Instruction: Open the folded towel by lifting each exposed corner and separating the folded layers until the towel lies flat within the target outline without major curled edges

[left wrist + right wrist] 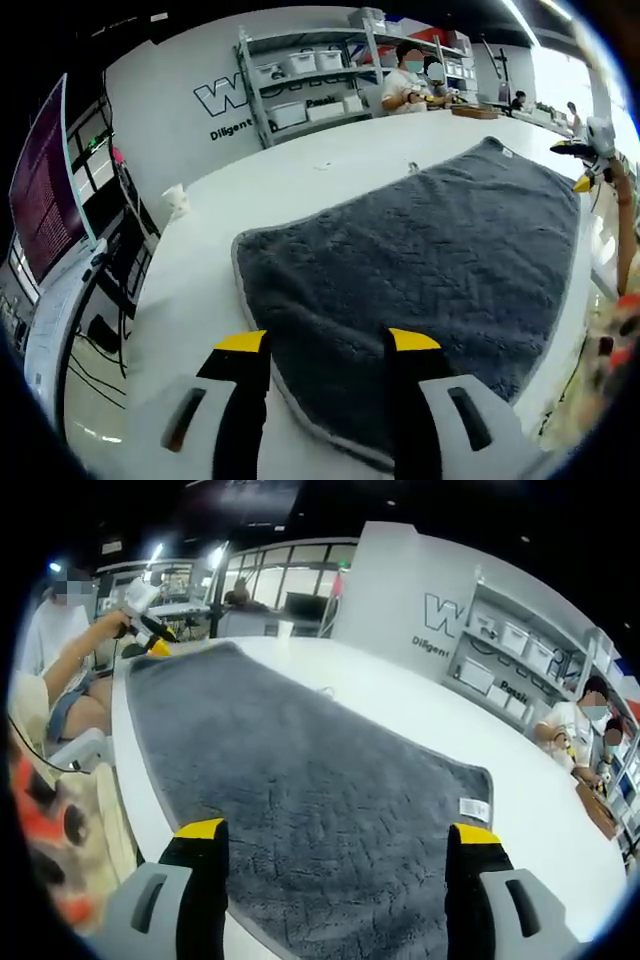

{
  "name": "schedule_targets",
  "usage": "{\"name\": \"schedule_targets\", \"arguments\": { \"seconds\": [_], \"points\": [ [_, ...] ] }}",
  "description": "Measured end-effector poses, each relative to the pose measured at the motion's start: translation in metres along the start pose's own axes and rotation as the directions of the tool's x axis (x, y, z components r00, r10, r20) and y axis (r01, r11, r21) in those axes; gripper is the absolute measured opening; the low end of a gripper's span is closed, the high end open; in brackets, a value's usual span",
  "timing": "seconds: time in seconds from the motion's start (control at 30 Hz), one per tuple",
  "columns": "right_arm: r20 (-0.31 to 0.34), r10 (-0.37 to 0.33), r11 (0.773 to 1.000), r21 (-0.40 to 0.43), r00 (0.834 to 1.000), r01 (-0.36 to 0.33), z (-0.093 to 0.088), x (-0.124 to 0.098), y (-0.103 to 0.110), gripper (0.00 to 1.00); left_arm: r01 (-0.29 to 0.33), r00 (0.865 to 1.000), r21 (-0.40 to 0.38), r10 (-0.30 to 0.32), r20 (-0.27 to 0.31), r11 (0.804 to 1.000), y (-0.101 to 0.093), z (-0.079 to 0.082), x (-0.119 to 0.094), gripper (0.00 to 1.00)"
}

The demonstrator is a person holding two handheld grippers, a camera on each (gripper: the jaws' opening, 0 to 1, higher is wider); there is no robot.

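Already spread: the grey towel [420, 270] lies open and mostly flat on the white counter [290, 190], running from lower centre to upper right of the left gripper view. Lower centre, the left tongs [328, 345] stand parted, yellow-tipped jaws either side of the towel's near rounded corner, gripping nothing. Upper left, a dark monitor [45, 190]; top centre, shelving [310, 85] with bins and a seated person [405, 85]. Far right, the right tongs [583, 168] sit at the towel's far corner.

Right gripper view: upper left, the left tongs [150, 640] at the far end of the towel [300, 770]. Bottom, right tongs [335, 832] wide apart over the near edge, empty. Right of centre, a white label [474, 807] on the towel near its corner.
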State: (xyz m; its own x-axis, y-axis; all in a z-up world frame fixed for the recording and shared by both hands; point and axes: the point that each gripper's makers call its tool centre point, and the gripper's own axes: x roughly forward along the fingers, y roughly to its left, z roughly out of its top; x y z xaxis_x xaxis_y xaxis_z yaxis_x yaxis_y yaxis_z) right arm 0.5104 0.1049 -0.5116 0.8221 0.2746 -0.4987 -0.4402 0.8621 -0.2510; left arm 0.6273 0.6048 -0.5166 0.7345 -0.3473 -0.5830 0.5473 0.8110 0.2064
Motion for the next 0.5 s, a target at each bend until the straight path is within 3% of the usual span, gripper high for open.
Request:
{"name": "schedule_targets", "arguments": {
  "seconds": [0.23, 0.5],
  "points": [
    [-0.005, 0.005, 1.000, 0.001, 1.000, -0.005, -0.002, 0.001, 0.001, 0.89, 0.000, 1.000, -0.001, 0.000, -0.010, 1.000, -0.011, -0.027, -0.024, 0.43],
    [-0.008, 0.005, 1.000, -0.007, 1.000, -0.005, -0.001, 0.002, 0.003, 0.89, -0.015, 1.000, -0.031, 0.015, -0.003, 0.999, -0.011, -0.046, -0.046, 0.32]
  ]
}}
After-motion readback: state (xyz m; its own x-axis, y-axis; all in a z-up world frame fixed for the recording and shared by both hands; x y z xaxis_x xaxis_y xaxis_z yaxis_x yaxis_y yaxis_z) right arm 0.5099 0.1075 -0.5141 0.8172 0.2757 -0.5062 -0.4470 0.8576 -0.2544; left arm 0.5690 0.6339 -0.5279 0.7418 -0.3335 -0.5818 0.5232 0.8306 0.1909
